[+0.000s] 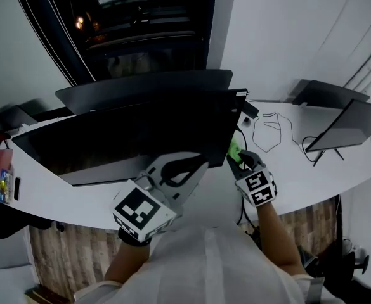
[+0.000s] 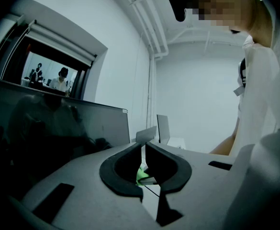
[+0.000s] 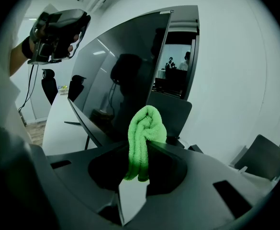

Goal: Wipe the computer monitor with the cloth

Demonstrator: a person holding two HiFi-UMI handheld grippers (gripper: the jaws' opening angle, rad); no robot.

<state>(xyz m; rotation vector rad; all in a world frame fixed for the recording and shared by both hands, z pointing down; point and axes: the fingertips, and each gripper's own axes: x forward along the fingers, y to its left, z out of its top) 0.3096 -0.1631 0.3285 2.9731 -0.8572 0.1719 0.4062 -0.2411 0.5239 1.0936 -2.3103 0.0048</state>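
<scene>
Right gripper [image 1: 239,161] clamped on the green cloth [image 3: 144,131], sitting at the right edge of the monitor [image 1: 128,138]; the wide screen stretches away to its left. Left gripper [image 1: 195,168], pinched closed and empty, hovers before the monitor's lower edge

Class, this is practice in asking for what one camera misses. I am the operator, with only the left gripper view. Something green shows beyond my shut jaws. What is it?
Observer: A green cloth, bunched and pinched in the jaws of the right gripper.
Operator: Where is it against the monitor?
Observer: In the head view, it is at the lower right corner of the computer monitor. I cannot tell whether it touches.
Operator: And my own gripper?
Observer: The left gripper hangs before the screen's lower edge, left of the cloth.
</scene>
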